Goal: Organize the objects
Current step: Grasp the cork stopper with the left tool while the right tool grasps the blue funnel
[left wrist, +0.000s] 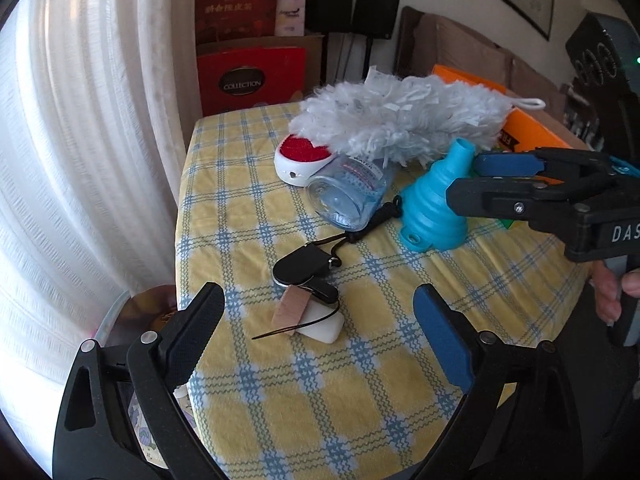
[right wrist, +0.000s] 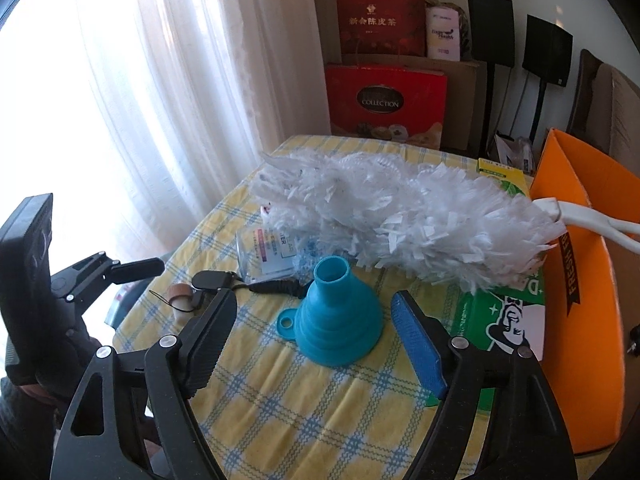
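Nothing sorted yet — funnel (right wrist: 334,312), bottle (left wrist: 348,194), duster (right wrist: 400,220) loose on bench (left wrist: 320,400) beside orange box (right wrist: 580,320). Both grippers' fingers open, empty — right gripper (right wrist: 312,344) near funnel, left gripper (left wrist: 320,336) further from it.

Red cardboard gift box (right wrist: 386,106) behind the checked table: "COLLECTION". Dark red bag (right wrist: 380,20) above it: "新会陈皮茶". Orange box (right wrist: 576,216): "FRESH".

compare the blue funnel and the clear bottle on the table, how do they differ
The funnel stands with its wide end down and its spout up; the bottle lies on its side. The funnel is solid blue and ribbed; the bottle is see-through with a printed label. The funnel stands clear of the duster; the bottle is partly under it. Both rest on the checked tablecloth.
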{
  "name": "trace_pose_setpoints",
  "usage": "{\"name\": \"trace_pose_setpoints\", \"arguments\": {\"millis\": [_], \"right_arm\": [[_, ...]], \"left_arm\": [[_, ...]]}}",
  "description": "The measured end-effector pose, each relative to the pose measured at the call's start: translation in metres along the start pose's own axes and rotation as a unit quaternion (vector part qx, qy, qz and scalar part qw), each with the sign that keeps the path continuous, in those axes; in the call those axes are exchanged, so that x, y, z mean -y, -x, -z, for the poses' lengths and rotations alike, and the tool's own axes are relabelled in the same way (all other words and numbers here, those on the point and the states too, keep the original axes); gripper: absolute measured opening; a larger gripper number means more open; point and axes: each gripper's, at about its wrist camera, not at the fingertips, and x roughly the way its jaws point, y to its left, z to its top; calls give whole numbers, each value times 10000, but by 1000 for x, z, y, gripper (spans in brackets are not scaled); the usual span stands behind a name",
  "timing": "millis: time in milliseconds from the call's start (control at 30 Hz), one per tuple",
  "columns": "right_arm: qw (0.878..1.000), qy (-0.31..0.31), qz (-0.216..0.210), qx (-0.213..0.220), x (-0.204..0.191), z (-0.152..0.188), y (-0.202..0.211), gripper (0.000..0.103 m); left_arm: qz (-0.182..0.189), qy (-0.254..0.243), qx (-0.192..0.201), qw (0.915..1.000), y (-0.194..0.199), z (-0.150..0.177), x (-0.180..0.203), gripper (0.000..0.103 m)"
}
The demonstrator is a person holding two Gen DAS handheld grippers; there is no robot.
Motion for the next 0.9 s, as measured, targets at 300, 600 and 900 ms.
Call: {"name": "trace_pose_setpoints", "arguments": {"millis": [300,600,900], "right_arm": [[9998,-33,39,-173,6,4,-16,73],[9996,-36,148,-230,8,6,-24,60],[9995,-26,215,-231,11,7,-22,47]], "left_arm": [[139,-83,-92,9998,-8,4,-3,72],[209,-87,-99,9997,-10,0,-5,54],[228,-137,-119,9996,-6,3,-7,41]]}}
